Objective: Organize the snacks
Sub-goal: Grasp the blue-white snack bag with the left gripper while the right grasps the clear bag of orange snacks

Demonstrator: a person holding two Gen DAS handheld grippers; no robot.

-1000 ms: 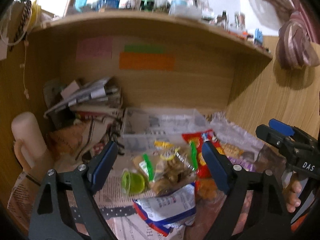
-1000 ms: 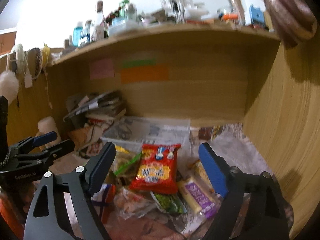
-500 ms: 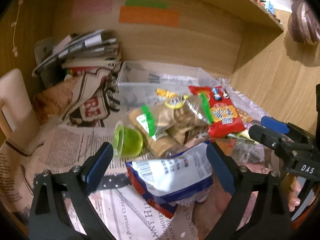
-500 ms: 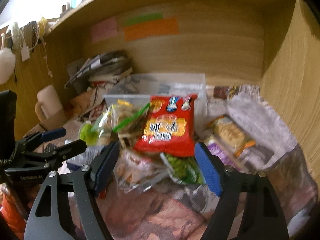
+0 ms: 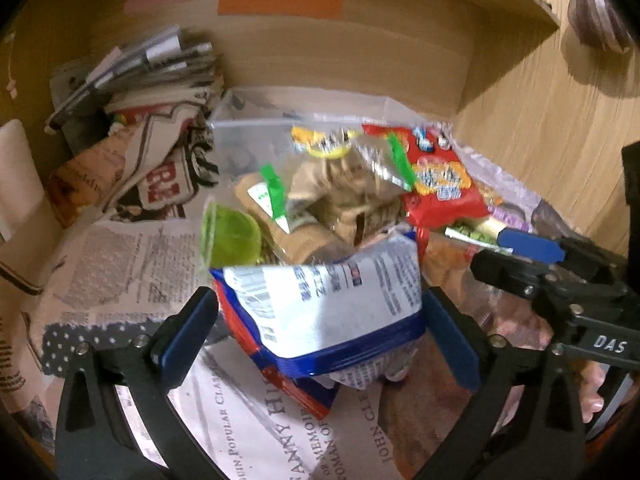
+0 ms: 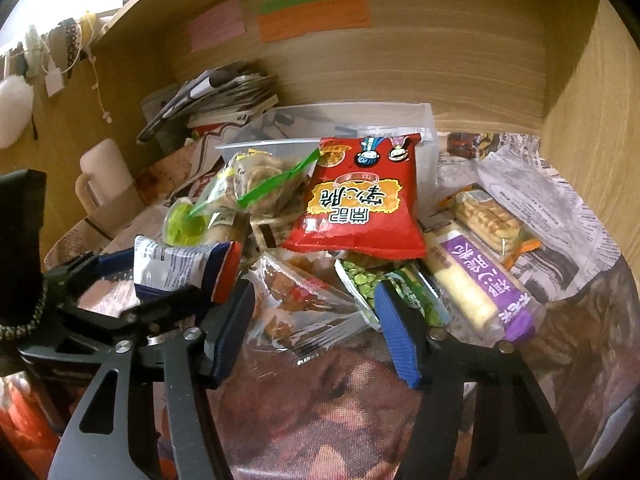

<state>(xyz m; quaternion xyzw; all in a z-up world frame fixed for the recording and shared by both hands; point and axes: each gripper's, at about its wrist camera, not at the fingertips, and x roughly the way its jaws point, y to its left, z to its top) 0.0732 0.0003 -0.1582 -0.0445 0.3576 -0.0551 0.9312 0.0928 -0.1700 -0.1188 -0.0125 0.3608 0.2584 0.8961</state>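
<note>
While both grippers hang low over the newspaper-covered desk [image 5: 120,264], the snack heap lies between them and the clear plastic bin [image 6: 400,116] at the far wall. Far left stands a stack of papers [image 5: 152,68]. Next comes a green jelly cup [image 5: 232,236], just beside a clear bag of biscuits [image 5: 340,200]. The left gripper [image 5: 320,332] has just been opening; its jaws stand spread wide on either side of a white and blue packet [image 5: 332,300], and no pinch on it can be confirmed. Right of that, the right gripper [image 6: 316,324] has just been closing; its jaws straddle a clear wrapped snack [image 6: 304,304] and a green pea packet [image 6: 360,280], with pad contact undetermined. A red packet [image 6: 360,204] lies beyond, propped against the bin. A purple-labelled bar [image 6: 480,280] lies farther right.
</note>
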